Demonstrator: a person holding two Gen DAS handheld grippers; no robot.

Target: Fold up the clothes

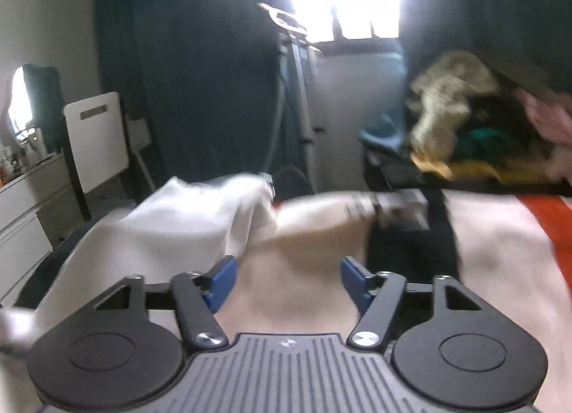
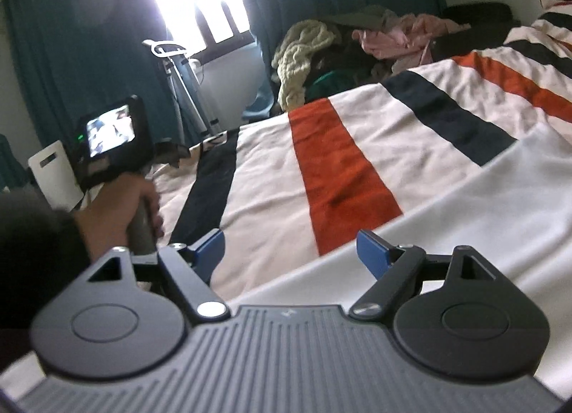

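A white garment lies rumpled on the bed at the left in the left wrist view; its white cloth also runs along the near right in the right wrist view. My left gripper is open and empty, just above the bed beside the garment's near edge. My right gripper is open and empty over the striped bedspread. The person's left hand holding the other gripper's handle shows at the left of the right wrist view.
A pile of unfolded clothes sits at the bed's far end, also in the left wrist view. A white chair, a dresser and a garment steamer stand by dark curtains and a bright window.
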